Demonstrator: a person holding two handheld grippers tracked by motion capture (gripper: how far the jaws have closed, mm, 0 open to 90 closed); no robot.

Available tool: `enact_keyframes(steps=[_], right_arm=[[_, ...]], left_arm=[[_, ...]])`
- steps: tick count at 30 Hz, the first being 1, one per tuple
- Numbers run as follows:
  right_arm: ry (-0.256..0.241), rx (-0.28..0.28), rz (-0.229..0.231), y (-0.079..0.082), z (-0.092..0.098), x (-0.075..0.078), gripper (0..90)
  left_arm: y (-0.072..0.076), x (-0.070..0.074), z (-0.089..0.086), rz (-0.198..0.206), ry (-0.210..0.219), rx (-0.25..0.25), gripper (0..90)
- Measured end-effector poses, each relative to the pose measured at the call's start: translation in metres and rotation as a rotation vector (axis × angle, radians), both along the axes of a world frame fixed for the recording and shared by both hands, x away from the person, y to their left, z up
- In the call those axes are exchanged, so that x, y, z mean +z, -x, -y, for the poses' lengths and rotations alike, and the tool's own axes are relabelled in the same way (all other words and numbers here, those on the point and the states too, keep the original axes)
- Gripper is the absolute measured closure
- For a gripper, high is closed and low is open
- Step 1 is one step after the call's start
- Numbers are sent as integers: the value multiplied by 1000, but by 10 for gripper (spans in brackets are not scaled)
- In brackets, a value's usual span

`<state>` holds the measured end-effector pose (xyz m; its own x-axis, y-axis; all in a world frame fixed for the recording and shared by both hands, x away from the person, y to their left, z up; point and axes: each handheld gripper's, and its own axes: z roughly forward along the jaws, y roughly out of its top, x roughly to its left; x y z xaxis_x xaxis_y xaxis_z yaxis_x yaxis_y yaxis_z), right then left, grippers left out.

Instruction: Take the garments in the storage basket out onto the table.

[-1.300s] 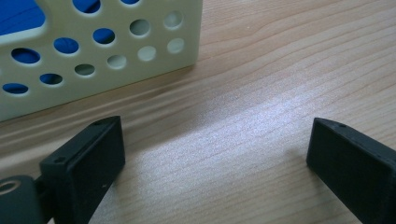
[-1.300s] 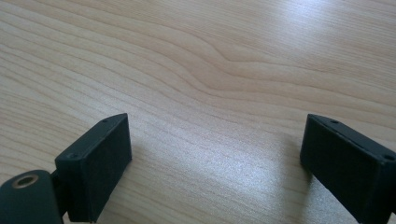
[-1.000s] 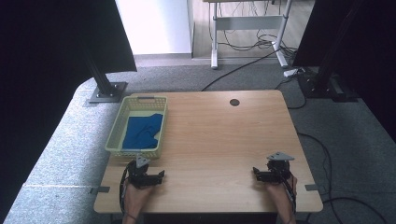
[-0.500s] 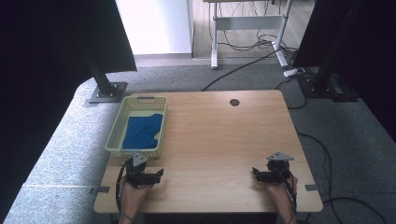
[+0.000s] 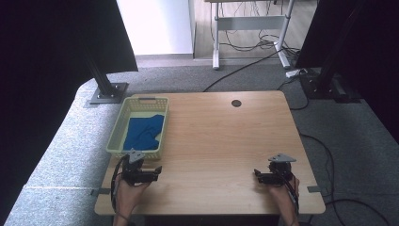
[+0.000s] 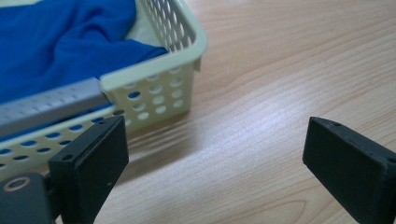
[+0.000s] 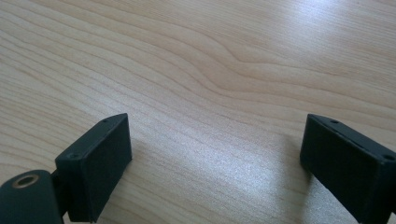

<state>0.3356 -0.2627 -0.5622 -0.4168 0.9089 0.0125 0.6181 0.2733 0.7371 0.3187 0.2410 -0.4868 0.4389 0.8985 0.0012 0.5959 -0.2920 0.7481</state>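
Your left hand-held gripper point(image 5: 157, 169), jaws wide and empty, sits just beside the near end of the basket point(image 5: 116, 141); the blue cloth point(image 5: 143, 132) lies straight ahead inside, far from your right hand-held gripper point(image 5: 256, 173), also wide open.

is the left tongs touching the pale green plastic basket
Apart: the left gripper view shows bare wooden table between the open left tongs and the pale green plastic basket.

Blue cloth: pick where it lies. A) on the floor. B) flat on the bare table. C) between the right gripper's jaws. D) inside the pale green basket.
D: the blue cloth sits bunched inside the pale green basket at the table's left side, and the left gripper view shows it behind the basket's perforated wall.
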Motion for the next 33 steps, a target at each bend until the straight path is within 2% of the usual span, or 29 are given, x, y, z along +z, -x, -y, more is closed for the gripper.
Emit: enact_keyframes(steps=[6, 15, 33], right_arm=[[0, 0, 0, 0, 0, 0, 89], [0, 0, 0, 0, 0, 0, 89], [0, 0, 0, 0, 0, 0, 89]], left_arm=[[-4, 11, -2, 0, -7, -6, 65], [-17, 32, -6, 28, 1, -12, 58], [-53, 46, -11, 34, 14, 9, 46]])
